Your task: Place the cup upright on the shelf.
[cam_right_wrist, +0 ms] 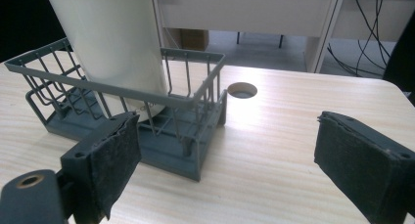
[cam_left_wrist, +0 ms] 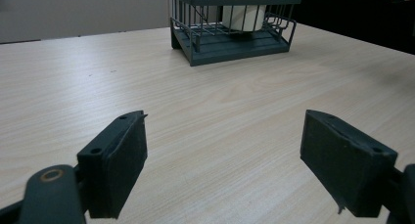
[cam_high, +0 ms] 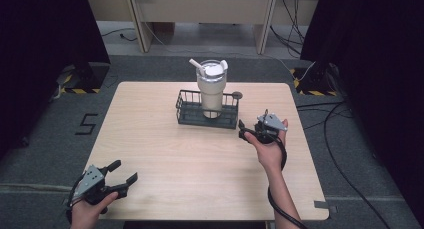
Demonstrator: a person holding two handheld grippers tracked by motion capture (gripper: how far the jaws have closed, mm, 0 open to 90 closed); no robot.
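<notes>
Nearest you, at about 7 o'clock on the table (cam_high: 200, 169), your left gripper (cam_high: 122, 175) hangs just over the front edge with its jaws spread wide and nothing between them. In the left gripper view only bare wood lies ahead of the pads, and the wire basket (cam_left_wrist: 230, 33) sits well beyond it, so that hand looks parked rather than working.

Farther in, at about 3 o'clock of the table's middle, your right gripper (cam_high: 243, 129) is also spread and empty. It points at the basket's (cam_high: 207, 110) right end and sits just beside it; from the high view I can't tell whether a jaw tip is touching the wire. In the right gripper view the near corner of the basket (cam_right_wrist: 195, 136) lies between the jaws, closer to the left pad.

Farthest off, at about 12 o'clock, the cream tumbler (cam_high: 211, 89) stands upright inside the basket, toward its right half, with its straw (cam_high: 196, 65) tilting to the left. Just right of the basket is a round hole in the table (cam_high: 237, 95).

This reads as the approach step: you're lining up on the basket or the tumbler (cam_right_wrist: 115, 48), and nothing is gripped yet. If the tumbler is the target, you'll need to raise the right gripper above the basket's rim and square the jaws around the cup's body before closing. If it's the basket, take the end wall squarely.
</notes>
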